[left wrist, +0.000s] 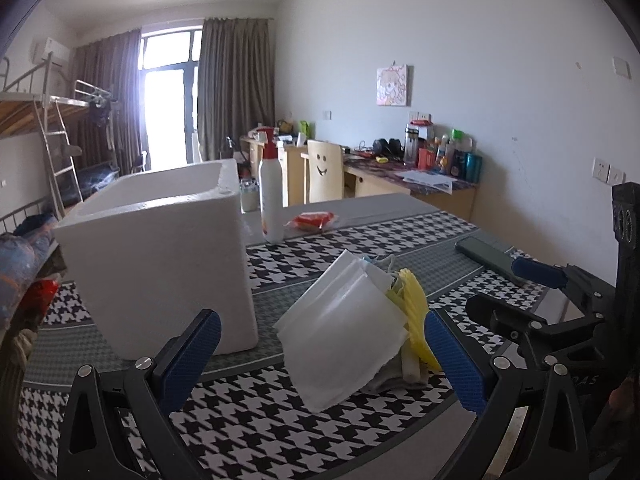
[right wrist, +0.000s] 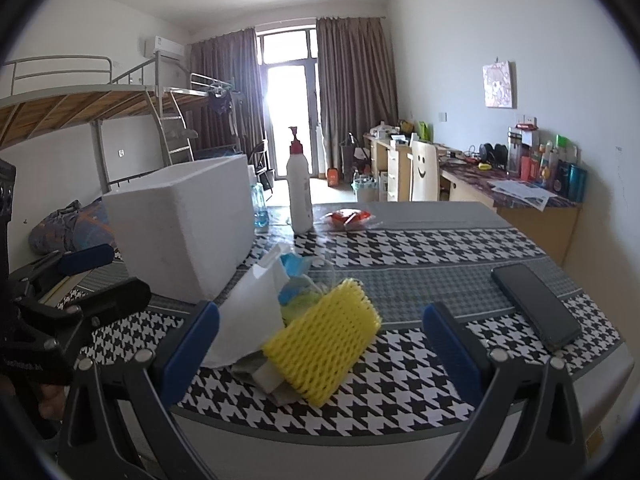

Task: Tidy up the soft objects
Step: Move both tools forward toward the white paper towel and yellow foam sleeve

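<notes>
A pile of soft things lies near the table's front edge: a white foam sheet (left wrist: 344,332) (right wrist: 250,312), a yellow foam net sleeve (right wrist: 324,352) (left wrist: 414,320), and blue and green pieces (right wrist: 294,276) behind them. A white styrofoam box (left wrist: 160,248) (right wrist: 184,228) stands open-topped to the left of the pile. My left gripper (left wrist: 320,360) is open with the white sheet between its blue pads, not touching. My right gripper (right wrist: 320,344) is open around the yellow sleeve, also apart from it. Each gripper shows at the edge of the other's view: the right gripper (left wrist: 536,296), the left gripper (right wrist: 92,280).
The table wears a black-and-white houndstooth cloth (right wrist: 420,384). A white pump bottle (left wrist: 271,196) (right wrist: 300,192) and a red packet (left wrist: 312,221) (right wrist: 347,217) stand behind the pile. A black phone (right wrist: 536,304) (left wrist: 486,254) lies at the right. Desks, a chair and a bunk bed lie beyond.
</notes>
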Demonstrator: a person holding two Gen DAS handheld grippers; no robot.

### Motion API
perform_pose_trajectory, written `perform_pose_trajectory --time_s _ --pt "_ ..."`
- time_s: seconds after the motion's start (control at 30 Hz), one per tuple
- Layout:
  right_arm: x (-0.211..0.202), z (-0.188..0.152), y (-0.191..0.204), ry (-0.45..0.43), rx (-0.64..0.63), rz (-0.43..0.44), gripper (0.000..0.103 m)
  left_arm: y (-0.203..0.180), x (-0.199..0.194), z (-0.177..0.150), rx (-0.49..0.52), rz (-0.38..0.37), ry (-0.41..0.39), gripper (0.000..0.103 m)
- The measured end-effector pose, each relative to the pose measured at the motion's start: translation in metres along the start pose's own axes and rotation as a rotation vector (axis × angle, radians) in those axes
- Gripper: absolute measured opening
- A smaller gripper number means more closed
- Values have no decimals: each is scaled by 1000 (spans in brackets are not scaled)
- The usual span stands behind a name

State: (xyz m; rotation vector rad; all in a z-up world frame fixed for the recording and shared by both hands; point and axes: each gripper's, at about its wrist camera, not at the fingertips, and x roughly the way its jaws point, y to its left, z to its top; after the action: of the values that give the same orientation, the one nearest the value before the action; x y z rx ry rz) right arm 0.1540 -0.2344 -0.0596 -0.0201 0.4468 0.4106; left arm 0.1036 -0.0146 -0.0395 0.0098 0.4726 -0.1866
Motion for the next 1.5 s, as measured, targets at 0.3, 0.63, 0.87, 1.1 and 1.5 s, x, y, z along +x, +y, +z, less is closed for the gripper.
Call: perform_pose_trajectory --time_s 0.3,0.63,0.87,1.1,1.5 --pt "16 -4 -8 51 15 -3 103 2 28 0 14 3 57 102" --pt "28 -10 -17 85 34 9 102 1 50 3 77 -12 98 102" --pt "34 -14 -24 121 52 43 102 2 65 3 105 -56 134 100" --pt "38 -19 -27 152 54 64 101 -1 84 0 123 -80 163 100" --pt "33 -28 -28 188 26 171 93 -3 112 -7 116 -152 264 70"
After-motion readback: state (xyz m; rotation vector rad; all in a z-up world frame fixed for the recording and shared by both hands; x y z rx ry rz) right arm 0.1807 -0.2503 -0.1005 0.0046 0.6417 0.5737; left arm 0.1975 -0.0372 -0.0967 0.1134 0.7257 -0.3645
